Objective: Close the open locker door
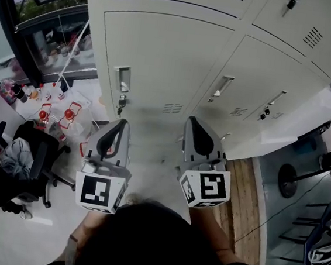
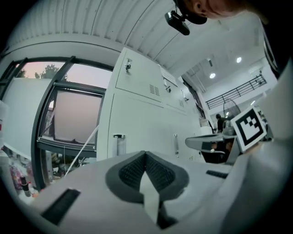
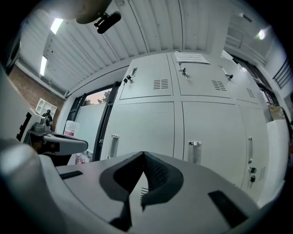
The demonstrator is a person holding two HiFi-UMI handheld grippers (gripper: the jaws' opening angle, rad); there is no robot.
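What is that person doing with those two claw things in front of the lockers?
A person faces a wall of grey lockers and holds a gripper in each hand. The left gripper and the right gripper are both shut, hold nothing and point at the lockers. One locker door, off to the person's right, stands open. Neither gripper is on that door yet, so the closing has not begun.

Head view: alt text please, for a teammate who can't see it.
One locker door stands open at the picture's right in a bank of pale grey lockers. The left tongs and right tongs, both shut and empty, point at closed doors.
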